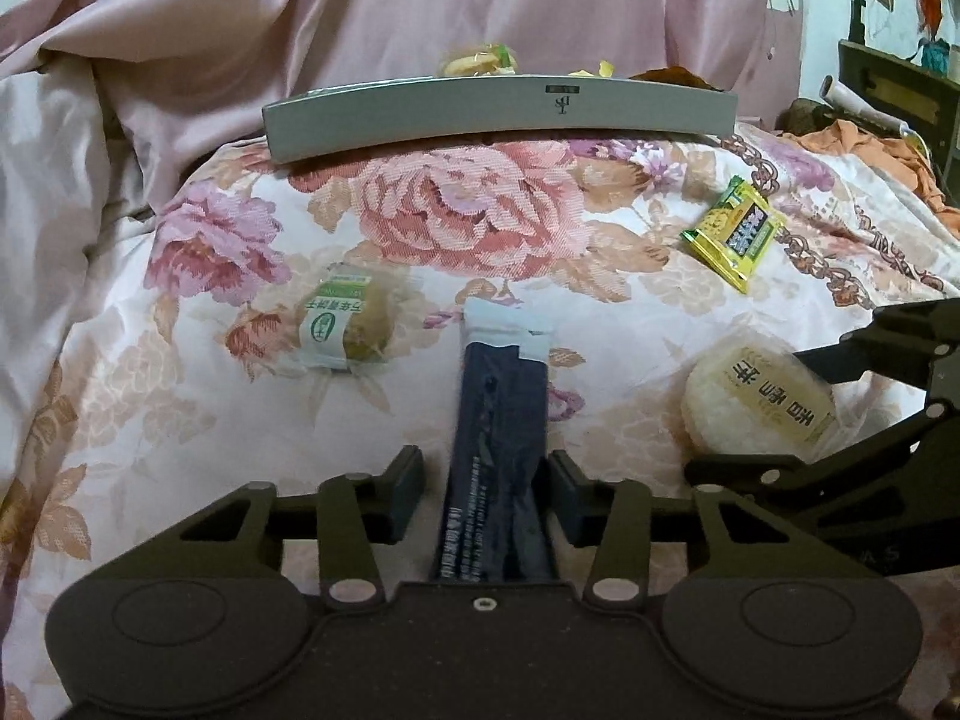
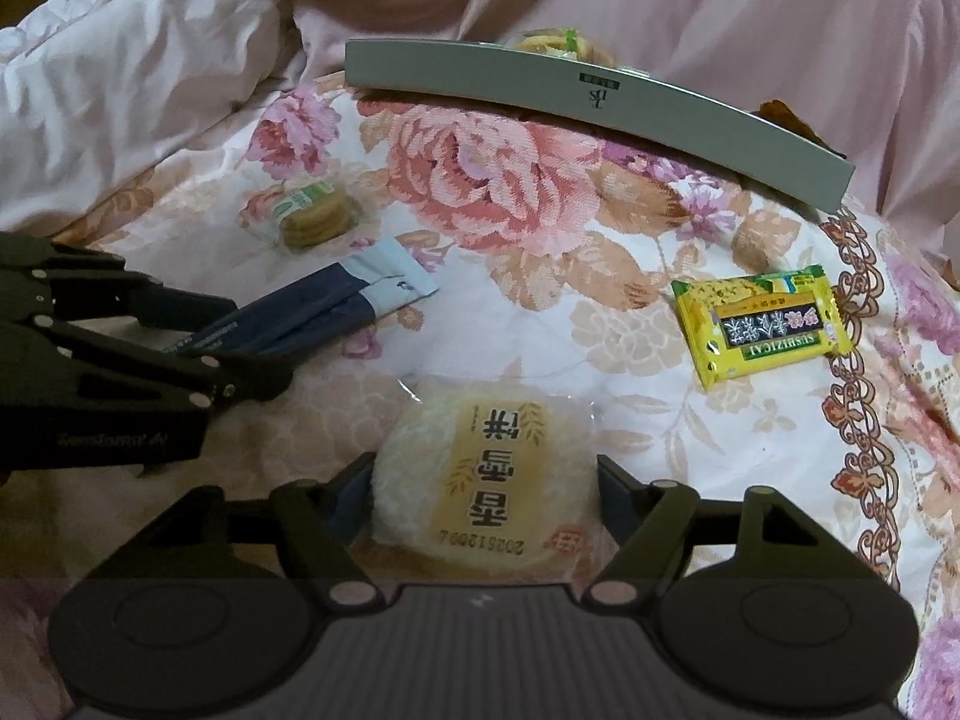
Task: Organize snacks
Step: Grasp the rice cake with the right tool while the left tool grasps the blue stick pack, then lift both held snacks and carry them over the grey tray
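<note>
Two dark blue stick packets (image 1: 501,408) (image 2: 336,300) lie on the floral bedspread (image 1: 480,222). My left gripper (image 1: 486,486) (image 2: 261,342) straddles their near end, open, with a small gap at the left finger. A round rice cracker in clear wrap (image 2: 480,480) (image 1: 756,402) lies flat between the fingers of my right gripper (image 2: 486,480) (image 1: 744,414), which is open wide around it. A green-labelled biscuit pack (image 1: 345,318) (image 2: 315,213) and a yellow snack packet (image 1: 735,231) (image 2: 762,324) lie loose. Behind them is a grey tray (image 1: 498,114) (image 2: 600,114) with some snacks inside, mostly hidden.
A bunched pink quilt (image 1: 180,30) (image 2: 120,90) rises to the left and behind the tray. An orange cloth (image 1: 870,144) and dark furniture (image 1: 900,90) are at the far right. The bedspread is soft and uneven and falls away at the right.
</note>
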